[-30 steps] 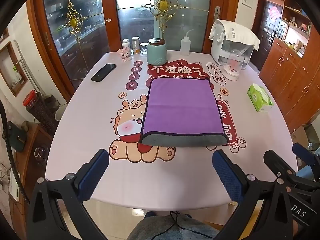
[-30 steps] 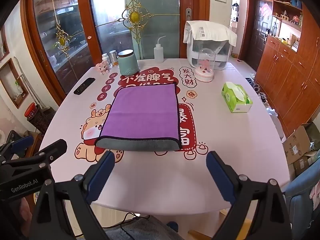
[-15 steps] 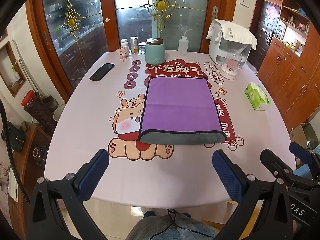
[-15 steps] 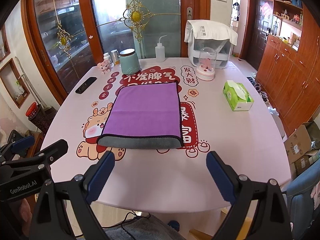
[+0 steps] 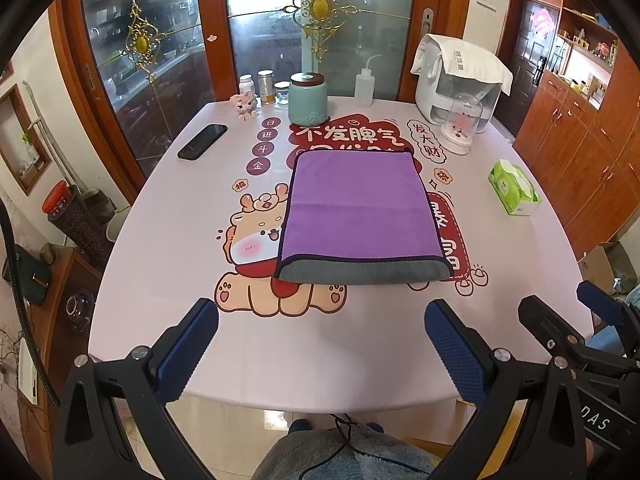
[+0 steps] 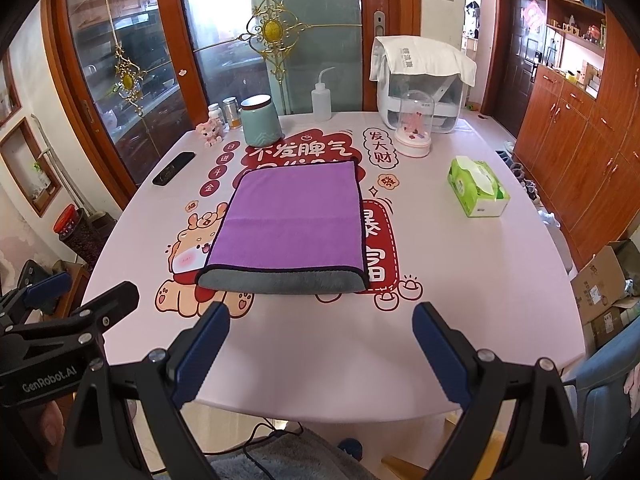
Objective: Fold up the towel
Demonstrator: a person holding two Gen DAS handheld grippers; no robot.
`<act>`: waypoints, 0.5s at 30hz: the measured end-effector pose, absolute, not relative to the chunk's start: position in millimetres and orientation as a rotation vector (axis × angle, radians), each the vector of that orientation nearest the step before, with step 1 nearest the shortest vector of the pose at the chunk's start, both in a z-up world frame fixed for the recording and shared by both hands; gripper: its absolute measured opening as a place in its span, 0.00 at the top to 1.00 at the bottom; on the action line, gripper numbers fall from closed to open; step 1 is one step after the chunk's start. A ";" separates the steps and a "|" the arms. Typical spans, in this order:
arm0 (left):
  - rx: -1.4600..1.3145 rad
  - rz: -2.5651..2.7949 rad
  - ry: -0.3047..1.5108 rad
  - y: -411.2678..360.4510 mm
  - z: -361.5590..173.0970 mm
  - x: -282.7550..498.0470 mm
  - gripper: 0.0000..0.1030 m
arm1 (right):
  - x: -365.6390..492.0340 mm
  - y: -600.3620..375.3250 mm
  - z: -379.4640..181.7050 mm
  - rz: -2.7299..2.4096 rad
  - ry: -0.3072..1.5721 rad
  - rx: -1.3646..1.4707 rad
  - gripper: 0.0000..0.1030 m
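One towel (image 5: 360,212) lies on one table (image 5: 168,264). Two grippers show, the left (image 5: 320,346) and the right (image 6: 320,336). At the far edge stand three small jars (image 5: 265,87), though the smallest is hard to make out, one teal canister (image 5: 308,99), one squeeze bottle (image 5: 364,87) and one pink figurine (image 5: 244,106). There is one phone (image 5: 202,141), one tissue box (image 5: 513,193), one glass dome (image 5: 460,124) and one white appliance (image 5: 456,80).

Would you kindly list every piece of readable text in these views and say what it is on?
"GenRobot.AI": left gripper body.
"DAS", cut off: right gripper body.
"不发脾气", "发大财", "日进斗金", "福", "富": tablecloth.
Print on the white cloth over the appliance: too blurred.
Tissue box: unreadable.
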State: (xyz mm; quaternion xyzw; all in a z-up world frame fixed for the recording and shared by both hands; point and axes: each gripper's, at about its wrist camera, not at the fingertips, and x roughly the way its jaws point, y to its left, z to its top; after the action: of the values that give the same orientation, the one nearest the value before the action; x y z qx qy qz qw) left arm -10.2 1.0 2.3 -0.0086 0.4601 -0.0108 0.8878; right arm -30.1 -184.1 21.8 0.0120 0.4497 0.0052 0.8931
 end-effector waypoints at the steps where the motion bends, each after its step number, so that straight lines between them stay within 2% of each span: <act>1: -0.018 -0.022 0.955 1.0 2.2 -10.3 0.00 | -36.0 -188.9 18.4 0.010 0.931 0.028 0.09; 15: -0.019 -0.025 0.984 2.6 -4.9 -8.7 0.00 | -30.0 -193.3 19.4 0.020 0.935 0.037 0.09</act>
State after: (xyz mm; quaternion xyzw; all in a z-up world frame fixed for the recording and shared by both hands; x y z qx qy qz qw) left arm -8.7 2.6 -4.9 -0.0092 0.4723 -0.0119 0.8813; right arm -30.0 -193.3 19.4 0.0178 0.4506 0.0096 0.8925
